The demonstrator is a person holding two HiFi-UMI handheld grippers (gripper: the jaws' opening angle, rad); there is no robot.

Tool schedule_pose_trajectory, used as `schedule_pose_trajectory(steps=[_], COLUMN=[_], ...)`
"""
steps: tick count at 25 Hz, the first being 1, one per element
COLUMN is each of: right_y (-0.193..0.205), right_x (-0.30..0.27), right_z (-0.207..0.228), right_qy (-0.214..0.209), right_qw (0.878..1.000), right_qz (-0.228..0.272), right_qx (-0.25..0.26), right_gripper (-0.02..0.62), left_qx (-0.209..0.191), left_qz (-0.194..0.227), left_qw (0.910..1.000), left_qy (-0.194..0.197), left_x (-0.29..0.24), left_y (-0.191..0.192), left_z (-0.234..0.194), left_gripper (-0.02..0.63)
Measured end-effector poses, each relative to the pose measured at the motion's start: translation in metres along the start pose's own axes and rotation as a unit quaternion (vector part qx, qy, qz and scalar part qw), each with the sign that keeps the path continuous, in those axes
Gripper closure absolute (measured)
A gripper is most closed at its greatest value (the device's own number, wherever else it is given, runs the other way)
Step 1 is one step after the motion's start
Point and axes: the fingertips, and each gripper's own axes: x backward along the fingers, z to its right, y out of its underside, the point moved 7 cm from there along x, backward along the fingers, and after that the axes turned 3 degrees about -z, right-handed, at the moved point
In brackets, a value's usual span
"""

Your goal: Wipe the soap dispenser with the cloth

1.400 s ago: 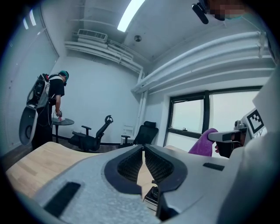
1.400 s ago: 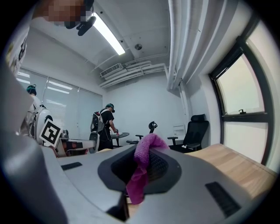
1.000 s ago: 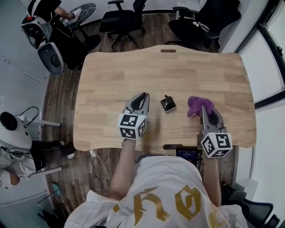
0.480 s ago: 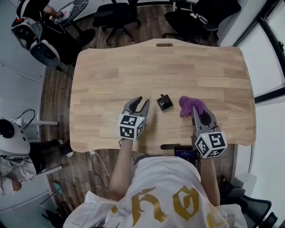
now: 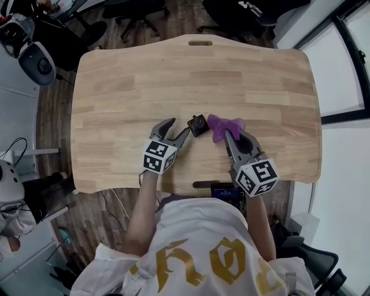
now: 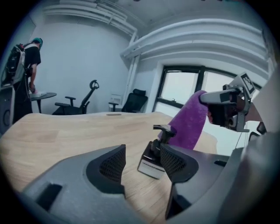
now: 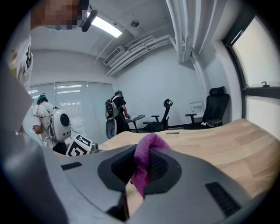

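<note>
A small black soap dispenser (image 5: pixel 198 124) with a pump top stands upright on the wooden table (image 5: pixel 191 75). My left gripper (image 5: pixel 175 129) is just left of it, open; its jaws have just been opening and nothing is between them. In the left gripper view the dispenser (image 6: pixel 156 151) stands just past the right finger (image 6: pixel 175 162). My right gripper (image 5: pixel 236 137) is shut on a purple cloth (image 5: pixel 222 126), which hangs against the dispenser's right side. The right gripper view shows the cloth (image 7: pixel 144 164) pinched between the jaws.
The table's near edge runs just below both grippers, with a dark device (image 5: pixel 224 191) under it. Black office chairs (image 5: pixel 243 11) stand beyond the far edge. A person (image 7: pixel 118 111) stands at a small round table in the background.
Both grippers have come down and closed in on the dispenser. The left jaws went from shut to open. The cloth moved left until it reached the dispenser.
</note>
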Motion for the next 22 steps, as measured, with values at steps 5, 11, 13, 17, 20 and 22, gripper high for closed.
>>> schedule_pose_trajectory(steps=[5,11,13,17,20,22], right_y=[0.005,0.006,0.004,0.004,0.004,0.004], right_x=[-0.012,-0.024,-0.027,-0.031,-0.036,-0.040], right_z=[-0.001,-0.005,-0.009,-0.012,-0.012,-0.012], right_qy=[-0.032,-0.083,-0.105,-0.128,-0.159,-0.177], right_qw=[0.999,0.996,0.994,0.991,0.986,0.983], right_qz=[-0.024,-0.031,-0.033,-0.039,-0.039,-0.036], right_qx=[0.006,0.001,0.005,0.009,-0.011,-0.029], right_gripper=[0.566,0.566,0.566,0.566,0.566,0.566], left_qx=[-0.021,-0.071,-0.095,-0.117,-0.146,-0.175], left_qz=[-0.012,-0.017,-0.018,-0.004,0.004,0.005], left_qw=[0.9985,0.9948,0.9930,0.9904,0.9875,0.9830], left_qy=[0.050,0.071,0.067,0.072,0.059,0.054], left_x=[-0.019,-0.035,-0.042,-0.054,-0.061,-0.064], left_y=[0.011,0.013,0.012,0.013,0.014,0.015], left_z=[0.016,0.028,0.031,0.038,0.041,0.043], left_gripper=[0.341,0.310,0.303,0.278,0.275,0.275])
